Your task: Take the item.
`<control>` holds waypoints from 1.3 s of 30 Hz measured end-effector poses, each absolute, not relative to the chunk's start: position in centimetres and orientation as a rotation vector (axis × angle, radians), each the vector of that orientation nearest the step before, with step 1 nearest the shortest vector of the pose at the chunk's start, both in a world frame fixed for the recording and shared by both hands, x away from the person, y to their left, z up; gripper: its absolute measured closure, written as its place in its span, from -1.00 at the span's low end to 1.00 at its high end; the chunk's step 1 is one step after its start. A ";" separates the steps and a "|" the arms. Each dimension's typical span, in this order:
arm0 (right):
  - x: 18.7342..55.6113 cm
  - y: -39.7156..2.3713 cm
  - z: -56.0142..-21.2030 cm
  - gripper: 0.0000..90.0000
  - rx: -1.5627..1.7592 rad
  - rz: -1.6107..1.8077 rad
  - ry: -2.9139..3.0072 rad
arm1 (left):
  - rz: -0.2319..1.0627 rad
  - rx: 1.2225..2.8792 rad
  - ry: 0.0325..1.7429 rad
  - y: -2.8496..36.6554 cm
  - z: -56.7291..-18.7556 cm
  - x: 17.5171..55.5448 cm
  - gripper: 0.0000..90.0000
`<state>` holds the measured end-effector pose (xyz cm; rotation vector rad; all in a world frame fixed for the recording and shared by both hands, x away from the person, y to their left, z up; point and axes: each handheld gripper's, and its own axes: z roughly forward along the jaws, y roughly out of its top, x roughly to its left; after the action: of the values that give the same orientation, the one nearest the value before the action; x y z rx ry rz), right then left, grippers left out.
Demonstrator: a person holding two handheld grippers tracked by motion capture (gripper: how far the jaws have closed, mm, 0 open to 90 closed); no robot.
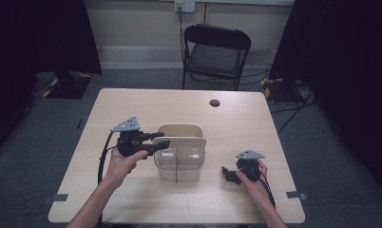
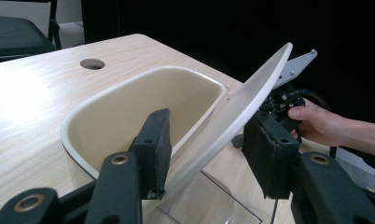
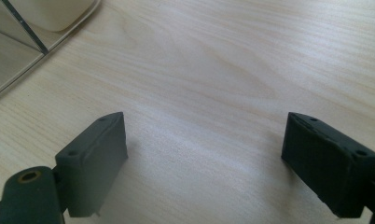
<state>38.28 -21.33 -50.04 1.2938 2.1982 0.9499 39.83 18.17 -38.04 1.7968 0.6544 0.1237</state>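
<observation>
A cream bin (image 1: 179, 129) sits in a clear plastic base (image 1: 177, 166) at the middle of the table. Its cream lid (image 2: 241, 98) stands tilted up over the bin's near half. My left gripper (image 1: 159, 140) reaches in from the left, and in the left gripper view (image 2: 211, 126) the lid's edge runs slantwise between the jaws, touching both pads. The bin's hollow (image 2: 129, 107) looks bare inside. My right gripper (image 1: 229, 175) rests low to the right of the bin, open over bare wood (image 3: 204, 135), with nothing between its fingers.
The light wood table (image 1: 132, 104) has a round cable hole (image 1: 214, 102) at the back. A black folding chair (image 1: 216, 52) stands behind it. Dark curtains flank both sides. A corner of the clear base (image 3: 13, 42) shows in the right gripper view.
</observation>
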 end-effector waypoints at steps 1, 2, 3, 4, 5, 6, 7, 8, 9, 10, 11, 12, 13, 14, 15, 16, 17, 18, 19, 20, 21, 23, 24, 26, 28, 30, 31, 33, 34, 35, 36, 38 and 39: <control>38.3 -21.3 -50.0 -0.70 1.294 0.950 2.198 | 0.123 1.796 0.655 18.2 -38.0 39.8 0.15; 38.3 -21.3 -50.0 -0.70 1.294 0.950 2.198 | 0.126 1.797 0.654 18.2 -38.0 39.8 0.16; 38.3 -21.3 -50.0 -0.70 1.294 0.949 2.198 | 0.126 1.796 0.654 18.2 -38.0 39.8 0.16; 38.3 -21.3 -50.0 -0.70 1.294 0.949 2.198 | 0.127 1.797 0.654 18.2 -38.0 39.8 0.16; 38.3 -21.3 -50.0 -0.70 1.293 0.950 2.198 | 0.126 1.797 0.654 18.2 -38.0 39.8 0.16; 38.3 -21.3 -50.0 -0.70 1.294 0.950 2.198 | 0.124 1.796 0.655 18.2 -38.0 39.8 0.16; 38.3 -21.3 -50.0 -0.70 1.294 0.949 2.198 | 0.124 1.796 0.654 18.2 -38.0 39.8 0.16; 38.3 -21.3 -50.0 -0.70 1.293 0.950 2.198 | 0.125 1.796 0.654 18.2 -38.0 39.8 0.16; 38.3 -21.3 -50.0 -0.70 1.293 0.950 2.198 | 0.126 1.796 0.655 18.2 -38.0 39.8 0.16; 38.3 -21.3 -50.0 -0.70 1.294 0.950 2.198 | 0.124 1.796 0.655 18.2 -38.0 39.8 0.16; 38.3 -21.3 -50.0 -0.70 1.294 0.950 2.198 | 0.123 1.796 0.655 18.2 -38.0 39.8 0.16; 38.3 -21.3 -50.0 -0.70 1.294 0.950 2.198 | 0.123 1.795 0.655 18.2 -38.0 39.8 0.16; 38.3 -21.3 -50.0 -0.70 1.294 0.949 2.198 | 0.124 1.796 0.655 18.2 -38.0 39.8 0.16; 38.3 -21.3 -50.0 -0.70 1.293 0.950 2.198 | 0.123 1.796 0.655 18.2 -38.0 39.8 0.16; 38.3 -21.3 -50.0 -0.70 1.294 0.950 2.198 | 0.123 1.795 0.655 18.2 -38.0 39.8 0.16; 38.3 -21.3 -50.0 -0.70 1.294 0.950 2.198 | 0.123 1.795 0.655 18.2 -38.0 39.8 0.16; 38.3 -21.3 -50.0 -0.70 1.293 0.950 2.198 | 0.125 1.794 0.651 18.2 -38.1 39.8 0.16; 38.3 -21.3 -50.0 -0.70 1.294 0.950 2.198 | 0.126 1.794 0.651 18.1 -38.1 39.8 0.16; 38.3 -21.3 -50.0 -0.70 1.294 0.950 2.198 | 0.124 1.794 0.651 18.1 -38.1 39.8 0.16; 38.3 -21.3 -50.0 -0.70 1.294 0.950 2.198 | 0.124 1.794 0.652 18.1 -38.1 39.8 0.16; 38.3 -21.3 -50.0 -0.70 1.294 0.950 2.198 | 0.124 1.795 0.652 18.1 -38.1 39.8 0.16; 38.3 -21.3 -50.0 -0.70 1.294 0.949 2.198 | 0.125 1.796 0.654 18.1 -38.0 39.8 0.16; 38.3 -21.3 -50.0 -0.70 1.294 0.949 2.198 | 0.124 1.795 0.654 18.1 -38.0 39.8 0.16; 38.3 -21.3 -50.0 -0.70 1.294 0.949 2.198 | 0.125 1.795 0.654 18.1 -38.1 39.8 0.16; 38.3 -21.3 -50.0 -0.70 1.294 0.949 2.198 | 0.124 1.795 0.655 18.1 -38.1 39.8 0.16; 38.3 -21.3 -50.0 -0.70 1.294 0.950 2.198 | 0.124 1.795 0.655 18.1 -38.1 39.8 0.16; 38.3 -21.3 -50.0 -0.70 1.293 0.950 2.198 | 0.125 1.797 0.654 18.1 -38.1 39.8 0.16; 38.3 -21.3 -50.0 -0.70 1.294 0.950 2.198 | 0.127 1.797 0.656 18.1 -38.1 39.8 0.16; 38.3 -21.3 -50.0 -0.70 1.294 0.950 2.198 | 0.127 1.797 0.656 18.1 -38.1 39.8 0.16; 38.3 -21.3 -50.0 -0.70 1.294 0.950 2.198 | 0.127 1.797 0.656 18.1 -38.1 39.8 0.16; 38.3 -21.3 -50.0 -0.70 1.294 0.950 2.198 | 0.127 1.797 0.656 18.1 -38.1 39.8 0.16; 38.3 -21.3 -50.0 -0.70 1.294 0.950 2.198 | 0.130 1.804 0.656 18.1 -38.0 39.8 0.16; 38.3 -21.3 -50.0 -0.70 1.294 0.950 2.198 | 0.128 1.798 0.655 18.1 -38.1 39.8 0.16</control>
<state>38.28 -21.33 -50.05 1.2938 2.1981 0.9499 39.81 18.08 -38.06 1.7984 0.6553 0.1276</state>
